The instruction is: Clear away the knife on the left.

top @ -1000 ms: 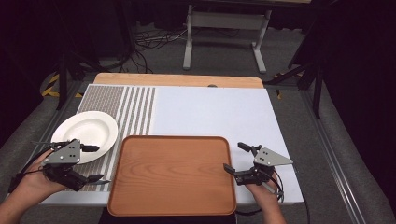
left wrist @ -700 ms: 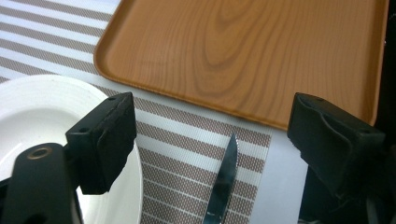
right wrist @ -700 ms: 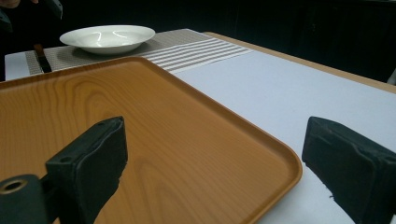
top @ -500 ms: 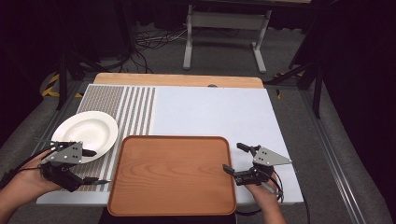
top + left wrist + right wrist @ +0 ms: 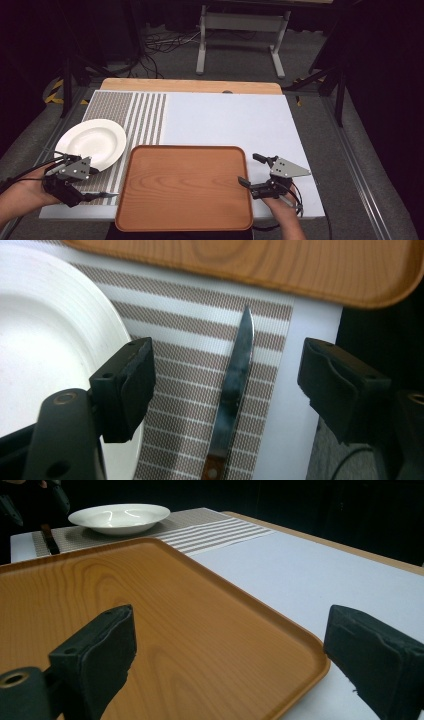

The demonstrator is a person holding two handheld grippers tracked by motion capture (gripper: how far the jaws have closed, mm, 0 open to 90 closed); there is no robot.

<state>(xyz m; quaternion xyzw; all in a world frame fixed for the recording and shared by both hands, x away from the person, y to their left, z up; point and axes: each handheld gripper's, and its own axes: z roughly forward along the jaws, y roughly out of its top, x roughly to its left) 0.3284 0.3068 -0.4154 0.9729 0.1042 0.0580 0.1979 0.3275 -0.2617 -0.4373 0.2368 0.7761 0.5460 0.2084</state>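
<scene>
A: Where is the knife (image 5: 234,385) lying?

B: Flat on the striped mat (image 5: 200,405), just beside the wooden tray (image 5: 185,187), on its left edge side. Its blade tip points toward the tray and stops short of the rim; the brown handle end runs back toward the person.

A: And the left gripper (image 5: 225,377)?

B: Above the knife, with the blade in the gap between its two jaws. They have just been closing, but they remain well apart and neither pad touches the blade.

A: What else sits near the tray?

B: The white plate (image 5: 92,142) is left of it on the mat, close to the left gripper's outer jaw.

A: The right gripper (image 5: 255,172)?

B: At the tray's right edge, jaws wide apart and holding nothing, one over the wood, the other over the white table (image 5: 225,120).
</scene>
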